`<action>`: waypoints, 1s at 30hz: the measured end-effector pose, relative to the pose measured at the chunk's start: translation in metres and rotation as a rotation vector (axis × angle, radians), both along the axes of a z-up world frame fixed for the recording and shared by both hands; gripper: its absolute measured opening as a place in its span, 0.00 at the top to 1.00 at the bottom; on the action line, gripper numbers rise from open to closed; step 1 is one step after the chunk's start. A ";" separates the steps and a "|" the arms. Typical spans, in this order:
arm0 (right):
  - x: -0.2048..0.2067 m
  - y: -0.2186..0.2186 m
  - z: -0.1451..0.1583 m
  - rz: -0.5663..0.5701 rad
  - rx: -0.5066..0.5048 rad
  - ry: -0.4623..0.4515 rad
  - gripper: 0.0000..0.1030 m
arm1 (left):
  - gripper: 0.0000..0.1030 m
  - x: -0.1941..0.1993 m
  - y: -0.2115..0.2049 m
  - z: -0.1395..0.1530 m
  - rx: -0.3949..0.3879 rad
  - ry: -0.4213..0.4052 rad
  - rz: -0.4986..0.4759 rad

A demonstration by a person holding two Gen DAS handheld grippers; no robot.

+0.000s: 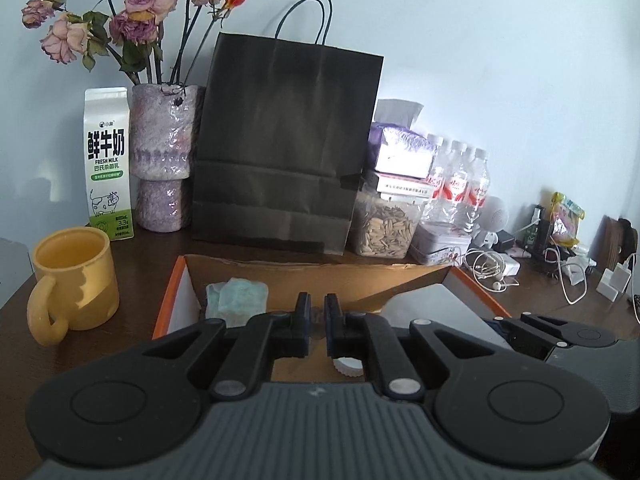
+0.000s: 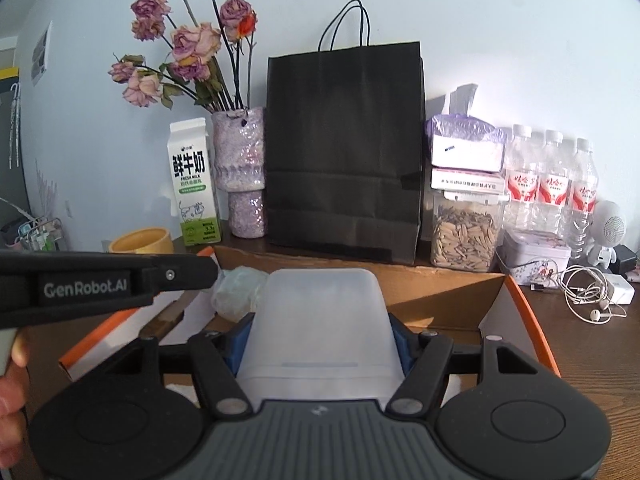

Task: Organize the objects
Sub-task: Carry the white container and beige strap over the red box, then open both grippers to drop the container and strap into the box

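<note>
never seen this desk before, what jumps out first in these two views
The tall black paper bag with cord handles dominates, standing against the pale wall behind the open cardboard box with orange edges. Left of it, dried pink and purple roses rise from a glittery lilac vase beside a white and green milk carton. Up close, the right gripper holds a frosted translucent plastic container over the box.

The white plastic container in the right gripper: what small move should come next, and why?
Probably lower the white plastic container into the cardboard box and only then open the right gripper. Its pads are clamped on the container's sides, and the container hangs above the open box, with bare floor beside the pale green packet. The left gripper is shut and empty.
</note>
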State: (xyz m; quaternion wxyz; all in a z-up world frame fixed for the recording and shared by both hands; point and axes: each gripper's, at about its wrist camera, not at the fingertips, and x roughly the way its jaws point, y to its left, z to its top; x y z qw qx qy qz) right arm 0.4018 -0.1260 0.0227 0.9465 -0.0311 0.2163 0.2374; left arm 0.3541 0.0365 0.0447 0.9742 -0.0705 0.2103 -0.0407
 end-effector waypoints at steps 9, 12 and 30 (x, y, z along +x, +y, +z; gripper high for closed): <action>-0.001 0.000 -0.003 -0.024 -0.035 -0.003 0.00 | 0.01 -0.003 -0.002 -0.003 0.025 0.001 0.072; 0.001 0.000 -0.004 -0.033 -0.041 0.009 0.00 | 0.00 -0.003 -0.002 -0.001 0.042 -0.007 0.097; -0.008 -0.003 -0.001 -0.026 -0.052 -0.002 0.00 | 0.00 -0.008 -0.004 -0.002 0.040 -0.002 0.096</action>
